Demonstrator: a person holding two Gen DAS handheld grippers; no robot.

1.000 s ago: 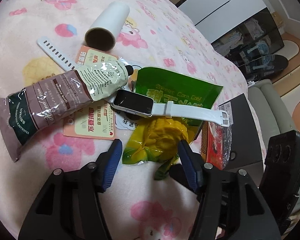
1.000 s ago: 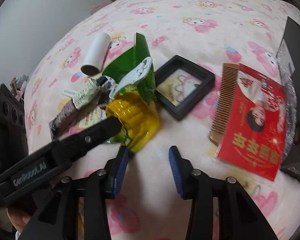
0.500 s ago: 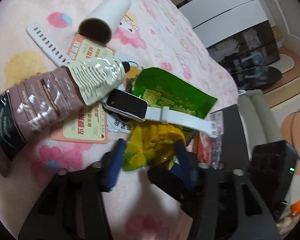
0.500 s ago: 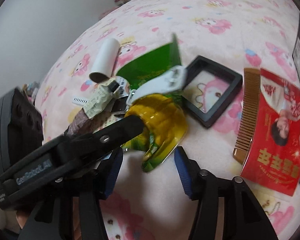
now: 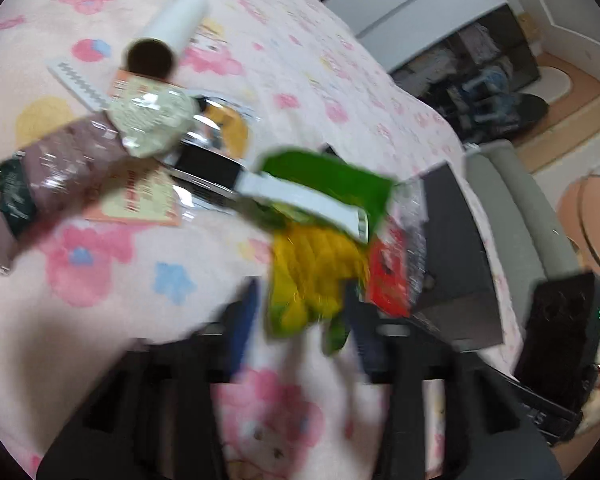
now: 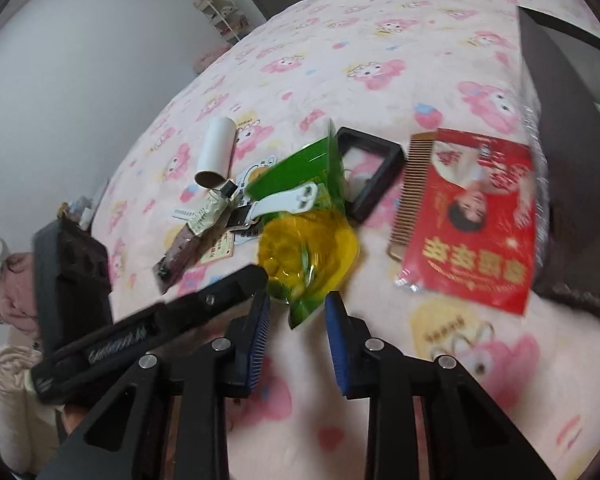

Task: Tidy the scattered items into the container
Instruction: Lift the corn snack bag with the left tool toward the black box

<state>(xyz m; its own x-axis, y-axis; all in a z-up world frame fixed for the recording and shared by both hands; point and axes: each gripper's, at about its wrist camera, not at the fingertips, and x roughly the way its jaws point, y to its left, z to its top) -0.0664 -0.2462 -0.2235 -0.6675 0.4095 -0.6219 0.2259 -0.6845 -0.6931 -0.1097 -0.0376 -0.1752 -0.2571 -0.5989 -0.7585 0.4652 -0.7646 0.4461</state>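
A yellow-and-green corn packet (image 5: pixel 316 276) (image 6: pixel 308 248) lies on the pink blanket, with a white-strapped watch (image 5: pixel 300 196) (image 6: pixel 284 204) draped across it. My left gripper (image 5: pixel 300 324) straddles the packet's near end. Its jaws are opening, and the blurred pads stand just off the packet's sides. My right gripper (image 6: pixel 298 332) is closing with the packet's lower corner between its blue fingertips, which show no contact with it. One left gripper finger (image 6: pixel 220 296) reaches in beside the packet. The dark container (image 5: pixel 452 240) (image 6: pixel 560 140) stands to the right.
A hand cream tube (image 5: pixel 60 168), a cardboard roll (image 5: pixel 168 40) and printed cards (image 5: pixel 140 196) lie left of the packet. A black frame (image 6: pixel 370 172), a wooden comb (image 6: pixel 410 188) and a red packet (image 6: pixel 476 220) lie between the packet and the container.
The corn packet and the watch strap have slid right, away from the tube. The right gripper's jaws have narrowed around the packet's corner. The left view is now blurred by motion.
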